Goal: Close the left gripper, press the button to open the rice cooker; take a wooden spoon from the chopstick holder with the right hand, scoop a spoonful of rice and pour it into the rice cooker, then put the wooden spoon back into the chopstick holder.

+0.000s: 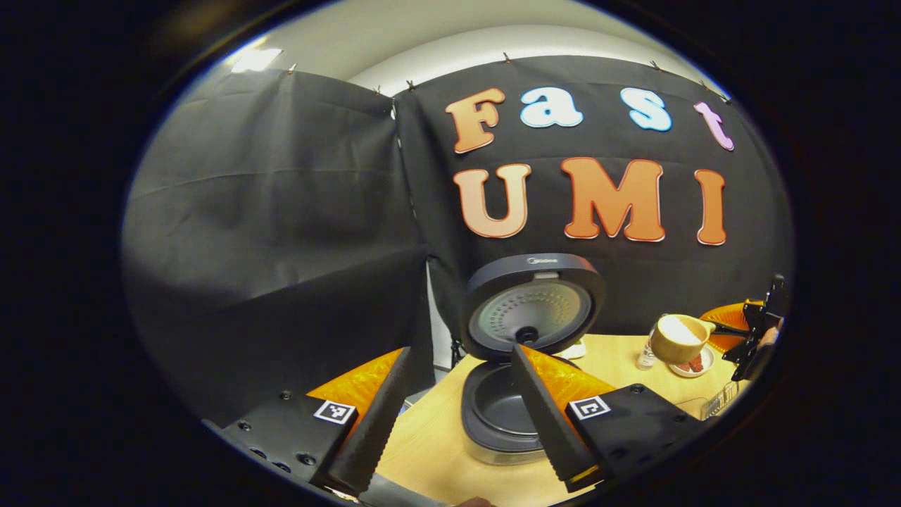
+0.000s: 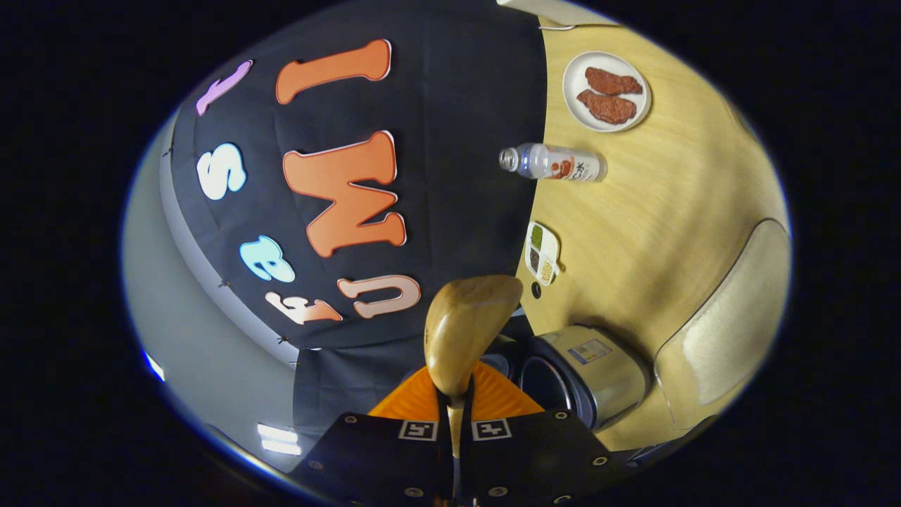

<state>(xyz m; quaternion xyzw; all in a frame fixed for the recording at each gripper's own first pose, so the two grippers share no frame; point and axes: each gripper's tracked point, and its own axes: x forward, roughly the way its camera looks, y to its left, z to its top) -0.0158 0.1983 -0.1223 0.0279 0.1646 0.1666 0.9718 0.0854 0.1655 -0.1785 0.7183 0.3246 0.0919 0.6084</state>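
Rice cooker [image 1: 521,366] on the bench [image 1: 436,436], lid raised and standing upright behind the dark inner pot, so the button step reads as done. Left tongs [image 1: 457,415], seen in the left gripper view: fingers spread apart with a clear gap between them, holding nothing, poised near the cooker's front. Right tongs [image 2: 456,422], seen in the right gripper view: closed narrowly on the thin handle of the wooden spoon [image 2: 464,331], the bowl of the spoon pointing forward and away from the camera. The same spoon appears farther off in the left gripper view [image 1: 679,338], held up to the right of the cooker with its bowl showing a pale filling, probably rice. Judged step: the loaded spoon is being carried towards the open pot, the pour not yet made. Next move calls for bringing the spoon bowl over the pot mouth, then tilting it so the rice drops inside without spilling on the bench, keeping the lid clear. Other items, right gripper view: plate [image 2: 574,105] with two reddish-brown pieces, clear bottle [image 2: 552,162], small divided dish [image 2: 542,250], pale tray [image 2: 732,310] at the bench edge. Hard to make out: the spoon's contents from the right gripper view, where only its back shows; the chopstick holder's place; the pot's contents, partly covered by the left tongs' finger.
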